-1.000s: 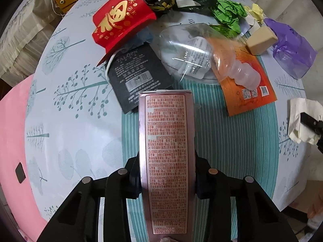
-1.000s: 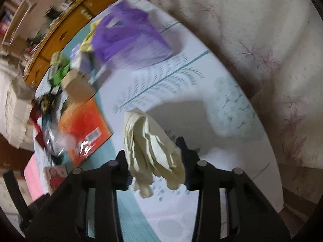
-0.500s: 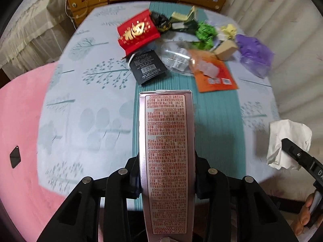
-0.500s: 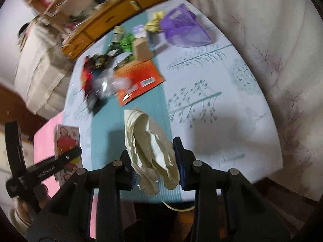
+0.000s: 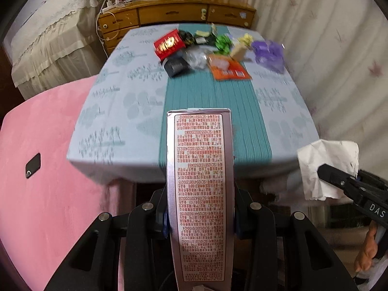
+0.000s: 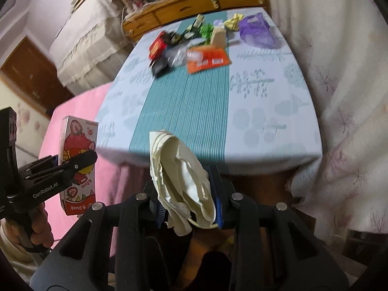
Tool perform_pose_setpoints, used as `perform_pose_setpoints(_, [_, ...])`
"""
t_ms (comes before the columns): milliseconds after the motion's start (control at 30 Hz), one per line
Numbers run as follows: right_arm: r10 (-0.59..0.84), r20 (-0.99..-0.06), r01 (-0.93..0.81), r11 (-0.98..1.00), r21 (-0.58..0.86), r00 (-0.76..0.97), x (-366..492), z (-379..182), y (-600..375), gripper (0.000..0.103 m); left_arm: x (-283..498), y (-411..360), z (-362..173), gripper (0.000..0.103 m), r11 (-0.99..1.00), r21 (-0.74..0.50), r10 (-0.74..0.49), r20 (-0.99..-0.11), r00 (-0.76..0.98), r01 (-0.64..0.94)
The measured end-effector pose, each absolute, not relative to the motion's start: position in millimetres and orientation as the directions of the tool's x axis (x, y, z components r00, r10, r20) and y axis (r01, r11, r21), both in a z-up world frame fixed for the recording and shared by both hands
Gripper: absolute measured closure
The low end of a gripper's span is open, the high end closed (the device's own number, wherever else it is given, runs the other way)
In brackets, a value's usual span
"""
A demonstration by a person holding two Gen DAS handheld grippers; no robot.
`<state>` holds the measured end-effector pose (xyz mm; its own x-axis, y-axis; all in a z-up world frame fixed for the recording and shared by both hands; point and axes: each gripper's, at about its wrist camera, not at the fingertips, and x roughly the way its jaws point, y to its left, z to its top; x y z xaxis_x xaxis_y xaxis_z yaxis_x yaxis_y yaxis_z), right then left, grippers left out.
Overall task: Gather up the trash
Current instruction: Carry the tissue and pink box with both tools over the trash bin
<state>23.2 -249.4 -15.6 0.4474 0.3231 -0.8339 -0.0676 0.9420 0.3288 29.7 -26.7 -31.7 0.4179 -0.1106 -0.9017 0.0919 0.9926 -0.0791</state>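
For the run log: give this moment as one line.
left gripper: shut on carton | right gripper: shut on paper | both off table | trash pile remains

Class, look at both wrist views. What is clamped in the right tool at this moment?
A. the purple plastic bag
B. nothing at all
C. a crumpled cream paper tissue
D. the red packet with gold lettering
C. In the right wrist view the right tool pinches a crumpled cream paper tissue between its fingers, while the other trash lies far off on the table.
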Motion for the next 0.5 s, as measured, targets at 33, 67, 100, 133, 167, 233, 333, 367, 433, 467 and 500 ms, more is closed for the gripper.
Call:
perform_pose_setpoints(33, [0.326,-0.838,-0.071,0.942,0.329,0.438,12.5,-19.2,-248.5,0.076,22.5,-29.5,-34.6,0.065,0.992,-0.078,-0.113,-0.904,0.412,0.099])
perform_pose_setpoints(67, [0.330,-0.839,-0.071,0.940,0.333,0.432,4.9,-21.7,-248.8,0.076,14.0,-32.2,-37.1,0.065,0.991,-0.077,-0.114,-0.906,0.407,0.107])
perform_pose_setpoints(100, [0.334,-0.840,-0.069,0.938,0.339,0.428,-1.4,-25.6,-248.7,0.076,9.3,-34.3,-40.7,0.065,0.991,-0.074,-0.113,-0.908,0.402,0.113])
perform_pose_setpoints(133, [0.340,-0.842,-0.061,0.936,0.348,0.420,-10.5,-30.1,-249.2,0.076,2.2,-37.4,-45.1,0.065,0.990,-0.071,-0.114,-0.911,0.396,0.121])
perform_pose_setpoints(167, [0.342,-0.844,-0.054,0.935,0.352,0.414,-16.4,-34.5,-249.3,0.076,-4.1,-39.7,-48.1,0.065,0.990,-0.066,-0.112,-0.913,0.392,0.128])
perform_pose_setpoints(233, [0.343,-0.851,-0.033,0.932,0.361,0.397,-30.1,-44.9,-248.8,0.076,-12.1,-43.5,-54.7,0.065,0.989,-0.052,-0.103,-0.917,0.386,0.139])
perform_pose_setpoints(333, [0.343,-0.861,-0.004,0.930,0.369,0.375,-45.0,-58.9,-245.7,0.076,-21.8,-45.9,-61.6,0.065,0.986,-0.047,-0.105,-0.918,0.381,0.160])
perform_pose_setpoints(367, [0.343,-0.864,0.002,0.929,0.369,0.370,-48.4,-62.8,-244.3,0.076,-24.4,-46.3,-63.9,0.065,0.985,-0.047,-0.108,-0.919,0.380,0.167])
perform_pose_setpoints(433, [0.338,-0.871,0.014,0.930,0.367,0.357,-57.3,-71.6,-238.6,0.076,-30.2,-46.1,-71.9,0.065,0.983,-0.047,-0.112,-0.922,0.370,0.180])
perform_pose_setpoints(467, [0.335,-0.874,0.018,0.931,0.364,0.351,-60.7,-75.2,-235.5,0.076,-31.7,-45.4,-76.1,0.065,0.981,-0.049,-0.116,-0.923,0.366,0.186])
perform_pose_setpoints(500, [0.330,-0.879,0.024,0.933,0.360,0.344,-65.7,-80.5,-230.9,0.076,-35.4,-43.8,-81.2,0.065,0.980,-0.051,-0.119,-0.925,0.361,0.192])
